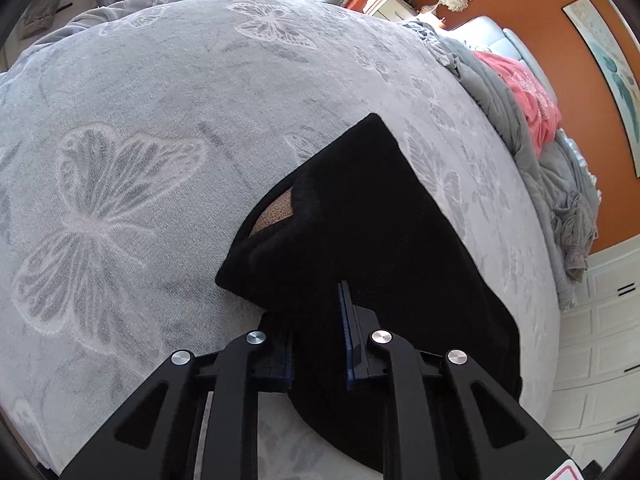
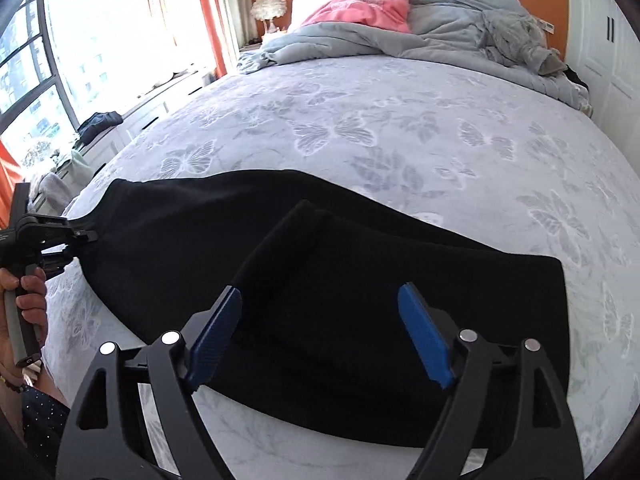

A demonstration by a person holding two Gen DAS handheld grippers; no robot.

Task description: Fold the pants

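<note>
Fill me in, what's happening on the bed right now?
A person is folding black pants on a bed with a butterfly-print bedspread, using a handheld gripper in each hand. The left gripper has its jaws closed on one end of the pants, seen pinching the fabric edge in the right wrist view. The right gripper hovers over the other end with jaws wide open, gripping nothing. The pants lie flat, one layer already doubled over.

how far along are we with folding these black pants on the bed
Partly done. The black pants already lie flat on the butterfly bedspread, apparently doubled over. In hand: the left gripper has its jaws closed on fabric at one end. The right gripper hangs open above the other end, holding nothing. Left: folding them shorter.
</note>
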